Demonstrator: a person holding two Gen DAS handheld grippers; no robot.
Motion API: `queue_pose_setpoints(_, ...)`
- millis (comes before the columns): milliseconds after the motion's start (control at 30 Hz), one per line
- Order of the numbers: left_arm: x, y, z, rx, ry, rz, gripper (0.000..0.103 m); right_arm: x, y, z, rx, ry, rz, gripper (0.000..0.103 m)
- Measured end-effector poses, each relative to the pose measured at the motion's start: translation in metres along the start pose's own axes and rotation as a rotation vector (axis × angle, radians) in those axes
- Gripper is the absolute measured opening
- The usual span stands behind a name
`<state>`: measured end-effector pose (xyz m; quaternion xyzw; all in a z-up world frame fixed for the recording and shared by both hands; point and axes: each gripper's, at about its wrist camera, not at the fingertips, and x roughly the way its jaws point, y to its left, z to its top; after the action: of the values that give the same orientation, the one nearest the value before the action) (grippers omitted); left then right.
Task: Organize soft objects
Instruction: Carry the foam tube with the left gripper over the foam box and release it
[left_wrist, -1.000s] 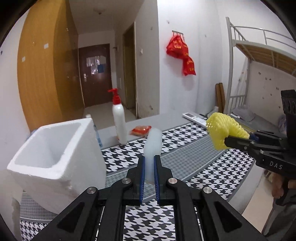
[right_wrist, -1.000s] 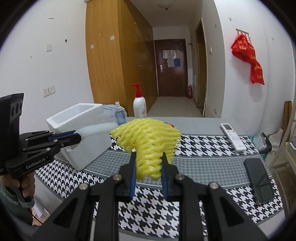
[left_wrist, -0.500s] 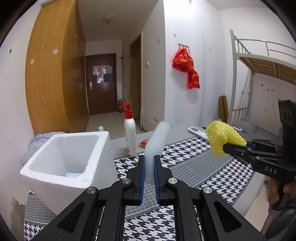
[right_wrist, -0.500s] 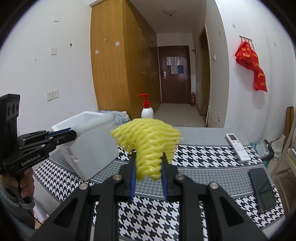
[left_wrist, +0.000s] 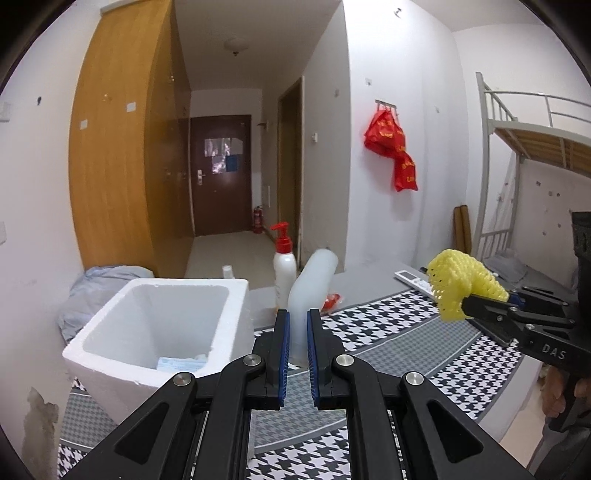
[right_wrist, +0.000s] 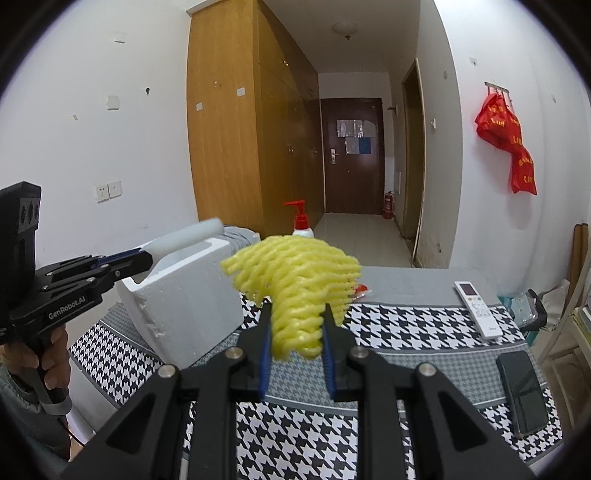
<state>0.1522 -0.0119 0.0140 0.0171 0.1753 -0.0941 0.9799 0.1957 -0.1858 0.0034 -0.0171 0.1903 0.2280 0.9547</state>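
Soft objects are both found aloft, none yet deposited: a pale white foam tube (left_wrist: 308, 295) is clamped in the left gripper (left_wrist: 295, 343) just beside the white polystyrene box (left_wrist: 162, 332) at the table's left edge (right_wrist: 110, 354); a yellow foam mesh sleeve (right_wrist: 295, 295) is pinched in the right gripper (right_wrist: 295, 354) above mid-table. Placement of both is judged outstanding.
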Motion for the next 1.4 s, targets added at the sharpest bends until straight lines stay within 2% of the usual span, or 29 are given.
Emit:
queue_pose_setpoints(633, -0.008, 0.022, 0.028, -0.009, -0.055, 0.128, 0.01, 0.006, 0.03, 0.026, -0.084, -0.053, 0.063, 0.027)
queue_pose_setpoints(1033, -0.009, 0.048, 0.03, -0.039, -0.043, 0.258, 0.01, 0.023, 0.047, 0.035, -0.11, -0.06, 0.142, 0.027)
queue_pose_setpoints(1400, 0.006, 0.078, 0.023, -0.076, 0.009, 0.306, 0.011, 0.045, 0.068, 0.043, -0.14, -0.038, 0.189, 0.027)
